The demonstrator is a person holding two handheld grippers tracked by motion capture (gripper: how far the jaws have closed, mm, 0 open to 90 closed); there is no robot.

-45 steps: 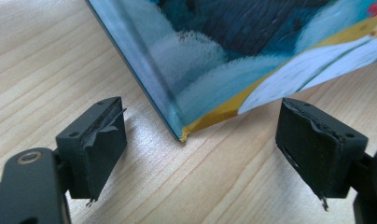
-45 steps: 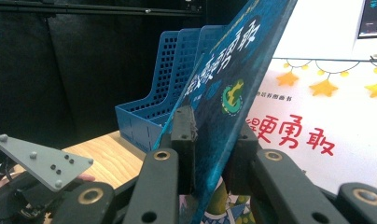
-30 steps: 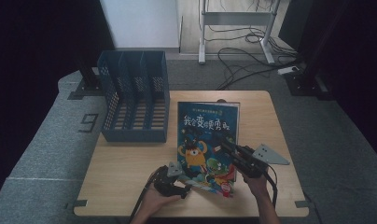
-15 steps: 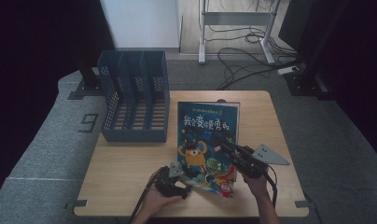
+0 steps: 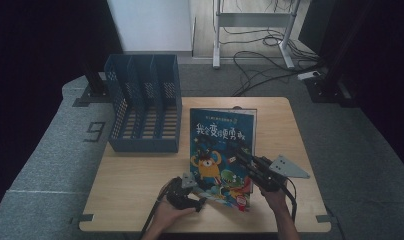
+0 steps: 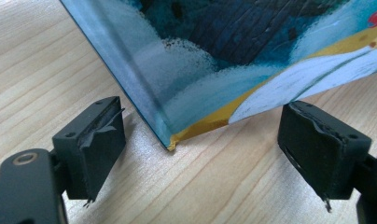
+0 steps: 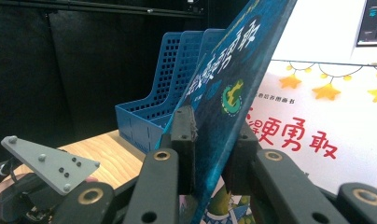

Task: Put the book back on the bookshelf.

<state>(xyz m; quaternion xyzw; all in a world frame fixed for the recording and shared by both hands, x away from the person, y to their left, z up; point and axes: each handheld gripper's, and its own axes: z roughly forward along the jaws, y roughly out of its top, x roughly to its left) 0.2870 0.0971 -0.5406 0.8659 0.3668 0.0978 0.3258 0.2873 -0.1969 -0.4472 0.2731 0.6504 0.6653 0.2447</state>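
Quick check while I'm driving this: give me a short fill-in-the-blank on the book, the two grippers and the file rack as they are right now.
1. The right gripper is shut on the book's front ____.
2. The jaws of the left gripper stand ____, either side of the corner of the book.
3. The file rack is ____ in colour.
4. The book rests on a ____ table.

Missing words: cover; open; blue; wooden
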